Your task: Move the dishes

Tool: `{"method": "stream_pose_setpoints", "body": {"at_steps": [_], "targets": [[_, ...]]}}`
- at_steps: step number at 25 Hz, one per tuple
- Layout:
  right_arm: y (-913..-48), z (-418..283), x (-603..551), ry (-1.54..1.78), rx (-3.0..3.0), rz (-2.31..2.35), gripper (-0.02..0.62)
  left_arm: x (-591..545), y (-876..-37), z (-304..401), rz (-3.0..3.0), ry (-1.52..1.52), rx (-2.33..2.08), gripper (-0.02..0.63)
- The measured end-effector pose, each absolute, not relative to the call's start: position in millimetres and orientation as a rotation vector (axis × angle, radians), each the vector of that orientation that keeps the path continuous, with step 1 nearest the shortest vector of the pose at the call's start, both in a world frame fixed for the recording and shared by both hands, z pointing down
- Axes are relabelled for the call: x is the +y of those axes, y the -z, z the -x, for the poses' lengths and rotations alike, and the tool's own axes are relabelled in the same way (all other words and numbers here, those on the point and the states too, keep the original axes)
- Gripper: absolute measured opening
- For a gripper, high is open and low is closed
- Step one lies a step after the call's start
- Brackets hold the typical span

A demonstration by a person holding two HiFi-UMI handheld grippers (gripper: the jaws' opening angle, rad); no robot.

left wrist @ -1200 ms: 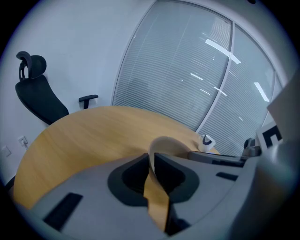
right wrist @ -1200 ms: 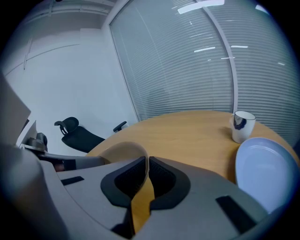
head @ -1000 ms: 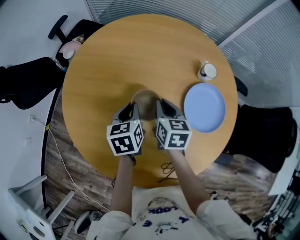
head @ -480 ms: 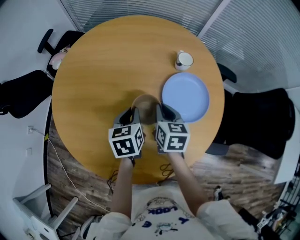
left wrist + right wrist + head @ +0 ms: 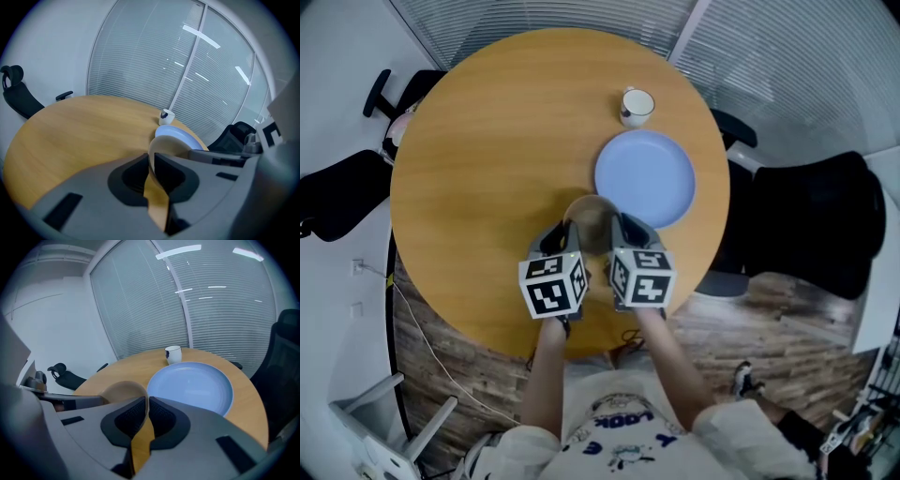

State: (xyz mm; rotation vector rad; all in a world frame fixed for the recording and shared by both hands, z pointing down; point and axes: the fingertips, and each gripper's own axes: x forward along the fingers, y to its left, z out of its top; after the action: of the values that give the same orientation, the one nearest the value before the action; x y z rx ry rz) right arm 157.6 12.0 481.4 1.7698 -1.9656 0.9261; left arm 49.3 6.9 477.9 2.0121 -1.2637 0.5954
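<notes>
The left gripper (image 5: 560,232) is clamped on the left rim of the tan bowl (image 5: 591,214), the thin wall pinched between its two jaws, and the right gripper (image 5: 626,228) is clamped likewise on the opposite rim, its jaws nearly together on that wall. The tan bowl sits between the two grippers over the near part of the round wooden table (image 5: 487,141), just beside the near-left edge of the blue plate (image 5: 645,178); whether its base touches the tabletop cannot be determined. A white cup (image 5: 636,105) stands upright just beyond the plate's far edge.
</notes>
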Motion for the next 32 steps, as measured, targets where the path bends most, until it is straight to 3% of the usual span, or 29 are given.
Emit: {"method": "stream_pose_setpoints", "body": {"at_steps": [32], "targets": [[-529,-192,57,-0.964,-1.835,-1.765,0.025,43,-526,-82,-1.997,-0.668,-1.188,0.04]]}}
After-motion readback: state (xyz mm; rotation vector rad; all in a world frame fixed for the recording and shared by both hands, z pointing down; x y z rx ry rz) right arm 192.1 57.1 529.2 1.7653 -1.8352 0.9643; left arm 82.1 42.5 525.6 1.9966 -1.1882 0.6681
